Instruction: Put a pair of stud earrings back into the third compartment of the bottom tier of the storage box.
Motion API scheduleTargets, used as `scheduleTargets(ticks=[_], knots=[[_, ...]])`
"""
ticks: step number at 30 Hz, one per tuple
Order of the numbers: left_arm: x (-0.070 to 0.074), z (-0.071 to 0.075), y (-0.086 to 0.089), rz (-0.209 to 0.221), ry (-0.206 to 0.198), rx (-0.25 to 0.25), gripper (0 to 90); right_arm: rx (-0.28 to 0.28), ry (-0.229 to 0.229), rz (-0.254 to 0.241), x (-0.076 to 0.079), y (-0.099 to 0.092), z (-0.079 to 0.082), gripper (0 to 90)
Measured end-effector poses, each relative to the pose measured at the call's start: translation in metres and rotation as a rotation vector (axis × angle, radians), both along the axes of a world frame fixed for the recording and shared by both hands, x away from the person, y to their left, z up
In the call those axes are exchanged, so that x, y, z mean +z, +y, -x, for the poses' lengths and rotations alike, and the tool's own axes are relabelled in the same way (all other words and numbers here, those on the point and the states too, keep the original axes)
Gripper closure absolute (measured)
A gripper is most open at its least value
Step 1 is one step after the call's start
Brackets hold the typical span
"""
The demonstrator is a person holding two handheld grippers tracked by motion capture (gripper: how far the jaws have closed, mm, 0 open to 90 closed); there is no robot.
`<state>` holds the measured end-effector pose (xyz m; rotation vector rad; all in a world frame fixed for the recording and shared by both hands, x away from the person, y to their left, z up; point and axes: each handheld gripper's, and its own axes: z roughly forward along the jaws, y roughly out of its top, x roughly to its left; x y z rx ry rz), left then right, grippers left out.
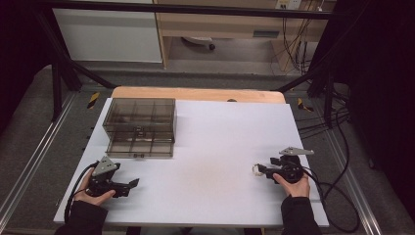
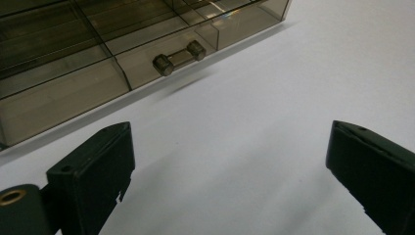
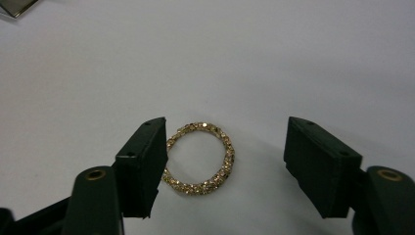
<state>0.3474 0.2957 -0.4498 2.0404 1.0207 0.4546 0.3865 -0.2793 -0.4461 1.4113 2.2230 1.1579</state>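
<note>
On the white table (image 1: 220,147) lies a gold ring (image 3: 200,157).

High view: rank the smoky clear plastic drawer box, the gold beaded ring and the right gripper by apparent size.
1. Smoky clear plastic drawer box
2. Right gripper
3. Gold beaded ring, smallest, lying between the jaws.

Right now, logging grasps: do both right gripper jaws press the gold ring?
No: the gold ring lies against one jaw, with a gap to the other.

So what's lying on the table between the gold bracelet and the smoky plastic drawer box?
Nothing: in the high view the white table is bare between the gold bracelet and the drawer box.
</note>
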Motion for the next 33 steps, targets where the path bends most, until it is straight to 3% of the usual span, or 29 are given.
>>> scheduleTargets(ticks=[9,17,33], knots=[[-0.0003,-0.0003,0.0015,0.004,0.0,0.007,4.2,-0.007,0.009,0.007,-0.003,-0.001,0.0005,58.5],[-0.0007,-0.0003,0.0014,-0.002,-0.001,0.009,4.2,-0.013,0.019,0.004,-0.0032,-0.0003,0.0005,72.9],[-0.001,-0.0003,0.0015,-0.006,0.0,0.012,4.2,-0.02,0.041,0.016,-0.0061,0.002,-0.0015,82.5]])
